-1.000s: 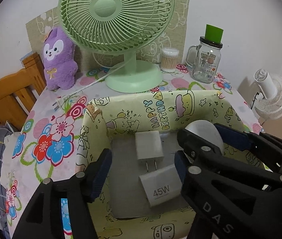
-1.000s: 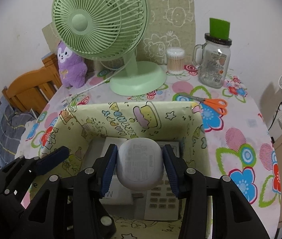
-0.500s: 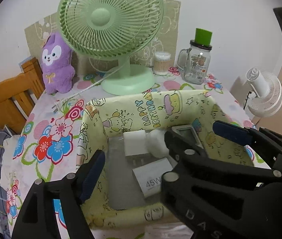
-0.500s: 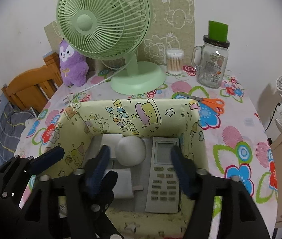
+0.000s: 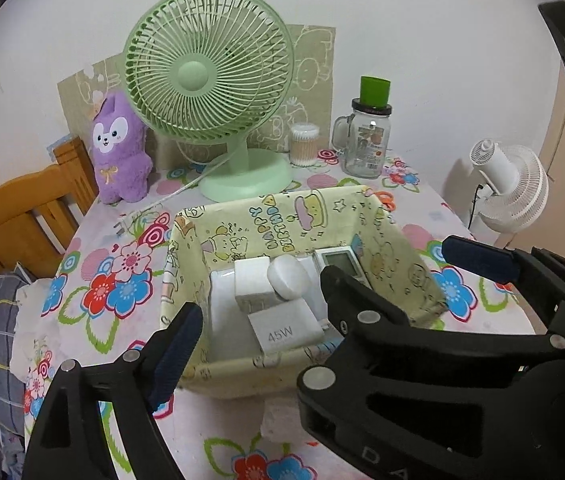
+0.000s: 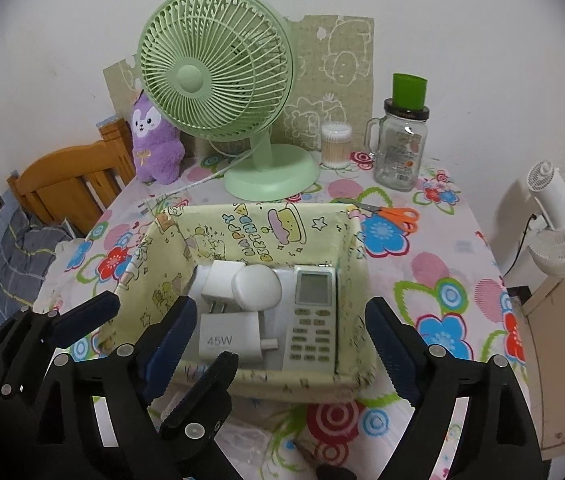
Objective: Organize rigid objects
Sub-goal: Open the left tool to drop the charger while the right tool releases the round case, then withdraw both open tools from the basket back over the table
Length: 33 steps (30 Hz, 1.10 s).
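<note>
Both my claws are over the near edge of the yellow cartoon-print box [image 6: 242, 236], jaws opening, nothing between them.

Left claw [image 5: 256, 314]: spread wide. Its blue-padded left finger shows at the box's near-left corner, the right finger is in front of the box's right side. No contact with anything.

Right claw [image 6: 282, 340]: also spread, blue pads flanking the box's near wall, clear of the contents. In the left wrist view it crosses from the right, one blue pad out over the tabletop [image 6: 434, 280] beyond the box's right wall.

Task things, all inside the box:
- white round puck-like object [image 6: 257, 288], middle, lying partly on the small white plug adapter [image 6: 220, 280] to its left, prongs pointing toward me
- white charger marked 45W [image 6: 228, 338], flat at the near side, just in front of the adapter
- white remote with screen and buttons [image 6: 311, 316], along the right wall, screen end away from me

The box sits on the flower-print tabletop. Behind it: green desk fan [image 6: 218, 92], purple plush toy [image 6: 154, 144] to its left, cotton swab tub [image 6: 336, 144] and glass mug jar with green lid [image 6: 400, 148] to its right. Orange-handled scissors [image 6: 394, 214] lie just past the box's far-right corner. White fan [image 6: 562, 216] off the tabletop on the right, wooden chair [image 6: 70, 176] on the left.
</note>
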Tool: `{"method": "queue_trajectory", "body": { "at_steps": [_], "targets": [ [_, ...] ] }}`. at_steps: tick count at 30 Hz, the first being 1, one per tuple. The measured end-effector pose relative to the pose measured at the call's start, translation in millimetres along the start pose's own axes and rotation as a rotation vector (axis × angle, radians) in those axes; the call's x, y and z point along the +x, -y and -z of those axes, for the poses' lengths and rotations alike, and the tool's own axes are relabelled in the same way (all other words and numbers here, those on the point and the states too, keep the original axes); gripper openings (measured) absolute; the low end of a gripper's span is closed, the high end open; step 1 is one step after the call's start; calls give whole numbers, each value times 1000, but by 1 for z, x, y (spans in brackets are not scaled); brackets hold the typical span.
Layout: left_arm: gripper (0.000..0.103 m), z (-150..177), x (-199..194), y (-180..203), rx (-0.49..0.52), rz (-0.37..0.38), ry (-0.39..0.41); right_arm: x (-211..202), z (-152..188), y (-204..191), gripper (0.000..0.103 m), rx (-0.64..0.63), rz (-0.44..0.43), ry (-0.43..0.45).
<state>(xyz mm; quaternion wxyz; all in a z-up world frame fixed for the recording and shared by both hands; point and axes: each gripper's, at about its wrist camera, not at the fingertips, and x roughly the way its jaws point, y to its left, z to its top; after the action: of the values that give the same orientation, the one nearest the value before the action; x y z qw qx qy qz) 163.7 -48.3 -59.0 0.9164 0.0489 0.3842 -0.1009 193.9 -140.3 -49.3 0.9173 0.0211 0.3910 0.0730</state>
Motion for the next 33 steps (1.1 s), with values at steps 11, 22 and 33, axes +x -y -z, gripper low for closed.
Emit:
{"method": "queue_trajectory", "body": {
  "at_steps": [11,22,33],
  "targets": [
    [91,18,-32,15,20,12,26,-40,20,0,90,-30,29,29],
    [91,39,-55,26,27,19,42,-68,41,0,90,-37,43,53],
    [91,60,-65,38,41,23,47,-82,67,4,90,-50,57,63]
  ]
}}
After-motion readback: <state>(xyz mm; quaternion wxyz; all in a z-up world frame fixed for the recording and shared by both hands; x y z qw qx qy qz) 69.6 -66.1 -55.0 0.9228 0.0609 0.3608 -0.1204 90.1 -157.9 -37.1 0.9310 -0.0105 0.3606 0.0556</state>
